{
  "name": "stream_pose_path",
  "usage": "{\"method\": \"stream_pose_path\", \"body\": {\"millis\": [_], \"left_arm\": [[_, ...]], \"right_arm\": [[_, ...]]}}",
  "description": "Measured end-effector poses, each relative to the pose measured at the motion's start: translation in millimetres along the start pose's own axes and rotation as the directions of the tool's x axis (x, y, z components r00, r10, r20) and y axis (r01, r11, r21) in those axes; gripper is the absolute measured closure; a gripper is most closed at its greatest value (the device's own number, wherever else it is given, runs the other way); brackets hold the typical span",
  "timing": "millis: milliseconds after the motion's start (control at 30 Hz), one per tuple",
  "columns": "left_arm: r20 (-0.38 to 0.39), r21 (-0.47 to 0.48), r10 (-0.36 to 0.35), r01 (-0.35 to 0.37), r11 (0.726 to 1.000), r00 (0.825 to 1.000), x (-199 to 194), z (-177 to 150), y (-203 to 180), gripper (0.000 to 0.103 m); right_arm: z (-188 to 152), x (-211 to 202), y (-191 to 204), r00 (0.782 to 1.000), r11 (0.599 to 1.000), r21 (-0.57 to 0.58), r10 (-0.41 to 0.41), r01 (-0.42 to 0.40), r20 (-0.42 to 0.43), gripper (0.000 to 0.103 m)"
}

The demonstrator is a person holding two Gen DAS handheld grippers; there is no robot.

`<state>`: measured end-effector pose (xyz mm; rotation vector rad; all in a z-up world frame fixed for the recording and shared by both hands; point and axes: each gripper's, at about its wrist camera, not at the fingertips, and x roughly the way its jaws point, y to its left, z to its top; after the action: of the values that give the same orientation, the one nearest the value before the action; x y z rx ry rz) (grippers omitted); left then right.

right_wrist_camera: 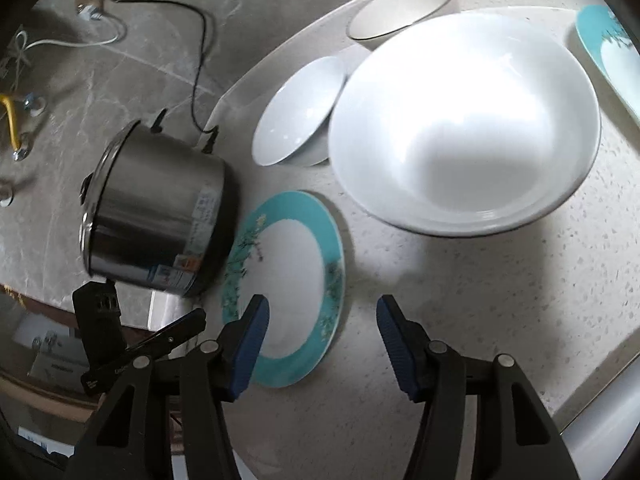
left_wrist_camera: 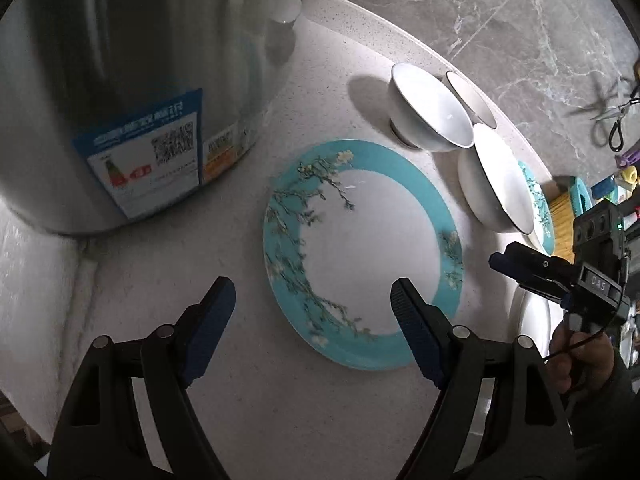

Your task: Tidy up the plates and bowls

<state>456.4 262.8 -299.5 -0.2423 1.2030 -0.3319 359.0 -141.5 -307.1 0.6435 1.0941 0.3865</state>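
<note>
A teal-rimmed floral plate [left_wrist_camera: 368, 248] lies flat on the speckled counter [left_wrist_camera: 280, 400]; it also shows in the right wrist view [right_wrist_camera: 292, 280]. My left gripper [left_wrist_camera: 312, 304] is open and empty, just above the plate's near edge. My right gripper [right_wrist_camera: 320, 316] is open and empty over the plate's near right edge; in the left wrist view its jaws look nearly shut [left_wrist_camera: 500, 258]. A large white bowl [right_wrist_camera: 464, 120] sits beyond it. A small white bowl [right_wrist_camera: 298, 112] leans against the large one. Another bowl [right_wrist_camera: 400, 8] stands behind. A second teal plate [right_wrist_camera: 612, 56] lies far right.
A steel cooker pot [left_wrist_camera: 132, 92] with a blue label stands close on the left, touching the plate's edge in the right wrist view [right_wrist_camera: 156, 216]. White bowls [left_wrist_camera: 430, 108] cluster at the counter's far edge. The counter edge [right_wrist_camera: 600, 392] drops to a marble floor.
</note>
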Motion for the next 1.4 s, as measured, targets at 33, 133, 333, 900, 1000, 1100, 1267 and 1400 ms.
{"method": "stream_pose_path", "body": {"millis": [33,133,333,900,1000,1100,1267,1400], "left_arm": [[-0.008,0.005,0.005,-0.005,1.0,1.0,4,1,0,0.024],[-0.018,0.003,0.014,-0.014,1.0,1.0,15,5,-2,0.025],[-0.009,0.005,0.033,-0.033,0.999,0.999,20,-3,-5,0.036],[-0.017,-0.044,0.018,-0.019,0.999,1.0,29,-8,-7,0.052],[-0.015,-0.047,0.02,-0.021,0.999,1.0,29,-7,-6,0.054],[-0.008,-0.065,0.028,-0.029,0.997,1.0,29,-6,-3,0.062],[-0.008,-0.1,0.07,-0.071,0.992,0.997,29,-1,7,0.085],[-0.008,-0.088,0.1,-0.1,0.991,0.995,28,-1,4,0.086]], "right_arm": [[1,3,-1,1.0,1.0,0.007,-0.009,0.009,-0.001,0.043],[5,8,-4,1.0,0.999,0.024,-0.029,0.029,-0.001,0.043],[13,22,-3,0.999,1.0,0.002,-0.031,0.031,-0.015,0.044],[25,54,16,0.999,0.999,-0.045,0.005,-0.007,-0.042,0.054],[24,57,17,0.999,0.999,-0.051,0.001,-0.004,-0.053,0.058],[25,57,16,0.998,0.999,-0.049,-0.015,0.012,-0.06,0.066],[26,57,11,0.996,0.997,-0.04,-0.064,0.062,-0.069,0.09],[26,58,16,0.991,0.992,-0.08,-0.103,0.097,-0.081,0.09]]}}
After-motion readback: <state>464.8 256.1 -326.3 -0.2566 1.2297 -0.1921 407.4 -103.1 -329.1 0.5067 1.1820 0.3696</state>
